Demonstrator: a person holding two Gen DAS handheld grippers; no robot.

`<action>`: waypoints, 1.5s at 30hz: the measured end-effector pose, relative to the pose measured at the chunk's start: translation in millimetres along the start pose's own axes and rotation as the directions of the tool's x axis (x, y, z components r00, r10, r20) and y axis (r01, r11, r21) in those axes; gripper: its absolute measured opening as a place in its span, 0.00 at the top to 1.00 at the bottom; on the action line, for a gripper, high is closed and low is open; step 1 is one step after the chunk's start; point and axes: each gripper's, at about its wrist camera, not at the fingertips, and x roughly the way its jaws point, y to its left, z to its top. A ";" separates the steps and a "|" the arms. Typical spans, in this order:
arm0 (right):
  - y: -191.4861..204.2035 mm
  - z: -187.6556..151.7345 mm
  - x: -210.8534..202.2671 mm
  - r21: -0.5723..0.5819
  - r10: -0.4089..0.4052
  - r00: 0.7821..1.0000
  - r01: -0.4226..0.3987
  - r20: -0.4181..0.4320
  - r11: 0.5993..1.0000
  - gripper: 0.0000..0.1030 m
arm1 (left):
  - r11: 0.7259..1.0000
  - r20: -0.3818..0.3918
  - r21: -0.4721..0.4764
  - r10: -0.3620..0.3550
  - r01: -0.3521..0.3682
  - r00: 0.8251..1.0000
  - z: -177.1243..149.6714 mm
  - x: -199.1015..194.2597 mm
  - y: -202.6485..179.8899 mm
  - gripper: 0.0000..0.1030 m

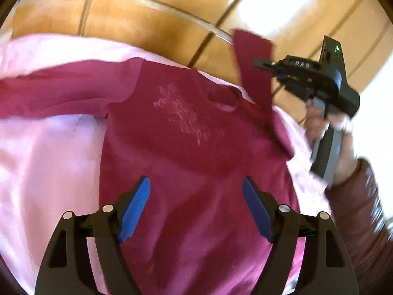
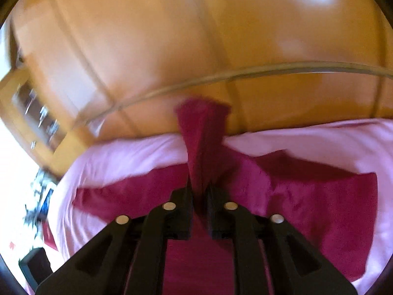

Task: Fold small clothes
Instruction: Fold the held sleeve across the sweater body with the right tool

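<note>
A small magenta long-sleeved shirt (image 1: 186, 132) with a pale print on the chest lies spread on a pink cloth (image 1: 44, 162). My left gripper (image 1: 196, 209) is open with blue pads and hovers over the shirt's lower body, empty. My right gripper (image 1: 264, 65) is shut on the shirt's sleeve (image 1: 253, 56) and holds it lifted above the cloth at the right. In the right wrist view the gripper (image 2: 199, 191) pinches the sleeve (image 2: 201, 132), which stands up between the fingers; the rest of the shirt (image 2: 319, 196) lies below on the pink cloth (image 2: 118, 157).
The pink cloth covers a glass table whose curved rim (image 1: 172, 9) shows over orange floor tiles (image 1: 137, 24). A wooden cabinet (image 2: 36, 118) stands at the left of the right wrist view. The person's hand and sleeve (image 1: 356, 196) are at the right.
</note>
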 end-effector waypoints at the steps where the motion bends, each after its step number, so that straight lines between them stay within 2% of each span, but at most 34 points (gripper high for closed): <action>1: 6.6 -2.3 5.9 -0.005 0.022 1.000 -0.022 -0.017 1.000 0.33 | 1.000 0.008 -0.018 -0.018 0.019 1.000 3.7 -0.4 3.7 0.26; 4: 20.3 -12.0 -4.7 -0.039 0.039 0.999 -0.038 0.001 0.998 0.34 | 0.999 0.035 -0.029 -0.040 0.041 0.999 13.2 -1.4 8.5 0.27; 8: -12.6 -31.8 -45.0 -0.014 -0.016 0.999 0.016 0.045 1.000 0.33 | 0.996 0.058 -0.062 -0.066 0.070 0.996 30.8 4.1 18.2 0.38; 9: -26.1 -37.1 -57.4 -0.001 -0.040 0.998 0.041 0.052 0.999 0.33 | 0.995 0.060 -0.065 -0.068 0.072 0.996 35.9 7.5 20.3 0.43; 13: -88.1 -70.3 -99.6 0.079 -0.185 0.981 0.181 0.048 0.980 0.33 | 0.998 0.045 -0.052 -0.040 0.043 0.998 58.9 29.6 20.6 0.46; 16: -142.0 -111.2 -129.6 0.179 -0.300 0.954 0.297 -0.008 0.938 0.36 | 0.999 0.023 -0.041 0.004 -0.003 1.000 75.5 51.3 21.4 0.46; 18: -160.2 -130.3 -139.5 0.215 -0.328 0.944 0.329 -0.040 0.920 0.40 | 0.998 0.005 -0.033 0.058 -0.058 0.998 86.3 70.5 20.2 0.46; 21: -174.9 -152.9 -139.1 0.254 -0.331 0.941 0.338 -0.073 0.906 0.43 | 0.996 -0.044 -0.048 0.072 -0.074 0.996 98.6 98.8 23.6 0.46; 23: -175.1 -155.1 -128.4 0.258 -0.323 0.943 0.334 -0.085 0.907 0.43 | 0.994 -0.072 -0.038 0.099 -0.102 0.992 104.0 117.5 23.3 0.46; 24: -175.3 -155.4 -123.2 0.260 -0.315 0.945 0.327 -0.088 0.909 0.43 | 0.992 -0.079 -0.032 0.118 -0.121 0.990 105.0 124.2 22.9 0.50; 25: -174.8 -153.8 -117.3 0.262 -0.306 0.948 0.318 -0.090 0.911 0.43 | 0.990 -0.078 -0.022 0.137 -0.139 0.988 105.7 129.5 22.8 0.63; 27: -173.1 -148.4 -103.3 0.257 -0.308 0.947 0.321 -0.090 0.911 0.43 | 0.989 -0.075 -0.006 0.145 -0.145 0.987 106.7 133.4 21.6 0.81; 29: -173.1 -139.7 -87.1 0.243 -0.332 0.939 0.345 -0.093 0.906 0.47 | 0.990 -0.045 0.003 0.140 -0.140 0.989 108.9 128.8 15.6 0.86; 31: -171.1 -131.0 -79.9 0.232 -0.382 0.920 0.391 -0.082 0.891 0.78 | 0.993 0.029 0.031 0.112 -0.113 0.993 112.7 109.8 5.2 0.87; 32: -172.4 -124.5 -79.9 0.252 -0.418 0.907 0.418 -0.056 0.873 0.83 | 0.995 0.053 0.032 0.093 -0.094 0.994 113.7 101.2 3.0 0.87; 33: -173.4 -121.4 -80.6 0.274 -0.424 0.905 0.418 -0.039 0.866 0.85 | 0.997 0.080 0.036 0.070 -0.073 0.994 113.0 90.0 1.0 0.87; 34: -174.1 -120.2 -81.5 0.288 -0.431 0.902 0.421 -0.031 0.860 0.86 | 0.996 0.101 0.051 0.063 -0.069 0.993 111.2 81.0 -1.9 0.87; 36: -172.6 -123.0 -73.6 0.269 -0.442 0.895 0.439 -0.055 0.857 0.86 | 0.988 0.115 0.097 0.105 -0.116 0.988 103.4 72.8 -5.1 0.87; 38: -168.5 -132.7 -63.7 0.204 -0.458 0.884 0.467 -0.094 0.860 0.85 | 0.970 0.091 0.135 0.192 -0.203 0.977 94.9 82.7 0.7 0.87; 40: -162.5 -138.6 -55.5 0.147 -0.481 0.870 0.492 -0.109 0.858 0.83 | 0.942 0.021 0.156 0.299 -0.298 0.954 85.6 107.6 17.2 0.87; 41: -160.2 -139.6 -56.1 0.135 -0.486 0.867 0.498 -0.110 0.857 0.83 | 0.940 0.000 0.155 0.307 -0.303 0.952 83.0 114.7 23.1 0.87; 44: -154.9 -139.1 -66.1 0.106 -0.478 0.870 0.491 -0.122 0.865 0.77 | 0.944 0.022 0.141 0.299 -0.299 0.954 78.3 110.2 23.7 0.85; 45: -151.7 -138.8 -70.8 0.087 -0.483 0.867 0.494 -0.122 0.865 0.69 | 0.948 0.021 0.130 0.289 -0.289 0.957 78.1 107.5 23.6 0.84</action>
